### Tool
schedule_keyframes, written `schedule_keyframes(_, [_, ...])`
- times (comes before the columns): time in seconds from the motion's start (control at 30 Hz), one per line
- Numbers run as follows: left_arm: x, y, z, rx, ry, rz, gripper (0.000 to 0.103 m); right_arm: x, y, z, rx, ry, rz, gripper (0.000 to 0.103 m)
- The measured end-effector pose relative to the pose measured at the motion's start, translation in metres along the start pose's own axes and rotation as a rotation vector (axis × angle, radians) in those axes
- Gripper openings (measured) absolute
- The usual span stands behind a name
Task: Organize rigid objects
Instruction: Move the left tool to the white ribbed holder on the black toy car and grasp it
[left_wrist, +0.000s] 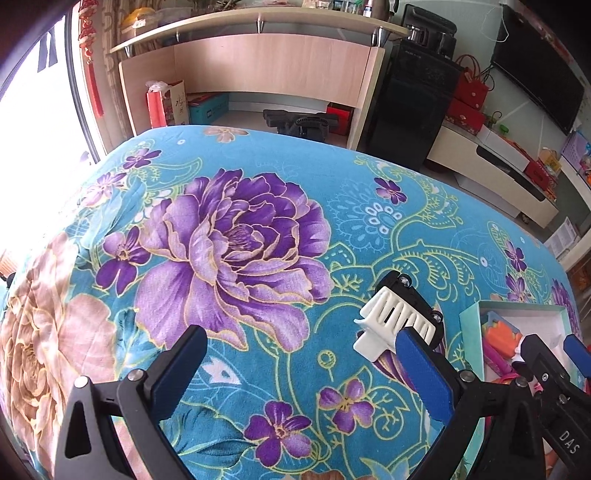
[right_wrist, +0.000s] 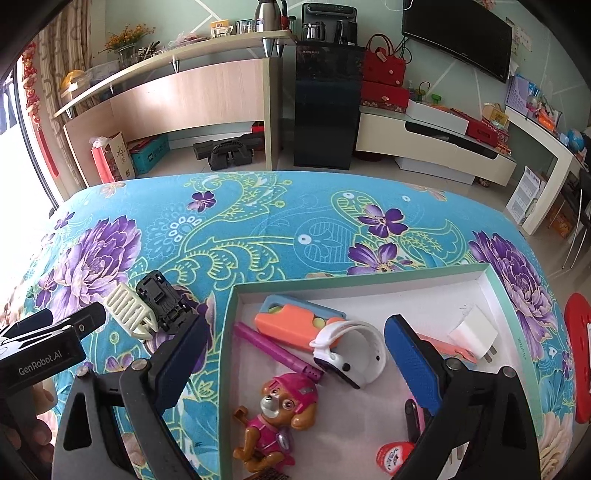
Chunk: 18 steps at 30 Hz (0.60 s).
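Observation:
A white hair clip (left_wrist: 391, 322) and a black toy car (left_wrist: 413, 301) lie side by side on the floral cloth, left of an open green-rimmed box (right_wrist: 369, 280). They also show in the right wrist view: clip (right_wrist: 127, 308), car (right_wrist: 164, 301). The box holds a pink pup figure (right_wrist: 277, 410), a white smartwatch (right_wrist: 351, 350), an orange toy (right_wrist: 295, 319), a purple pen (right_wrist: 273, 349) and a white charger plug (right_wrist: 474, 332). My left gripper (left_wrist: 303, 373) is open and empty, its right finger just in front of the clip. My right gripper (right_wrist: 295, 362) is open and empty above the box.
A red round object (right_wrist: 578, 354) lies on the cloth right of the box. The cloth-covered table (left_wrist: 240, 229) stretches far and left. Beyond it stand a wooden desk (right_wrist: 192, 96), a black cabinet (right_wrist: 325, 103) and a TV stand (right_wrist: 436, 144).

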<state>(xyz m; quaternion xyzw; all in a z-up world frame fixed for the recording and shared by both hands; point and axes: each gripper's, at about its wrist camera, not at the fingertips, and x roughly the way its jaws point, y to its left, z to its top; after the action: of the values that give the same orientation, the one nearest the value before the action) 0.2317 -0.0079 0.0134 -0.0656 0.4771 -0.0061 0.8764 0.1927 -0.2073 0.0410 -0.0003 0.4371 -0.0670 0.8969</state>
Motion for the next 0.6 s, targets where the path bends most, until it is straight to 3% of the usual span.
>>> schedule_keyframes(0.27, [0.002,0.000,-0.001,0.006,0.009,-0.008,0.103,-0.004,0.007,0.003,-0.022,-0.017,-0.066,0.097])
schedule_keyframes(0.6, [0.004,-0.019,-0.003,0.076,-0.002,-0.060,0.103,-0.005,0.006,0.004,-0.001,-0.020,-0.051,0.097])
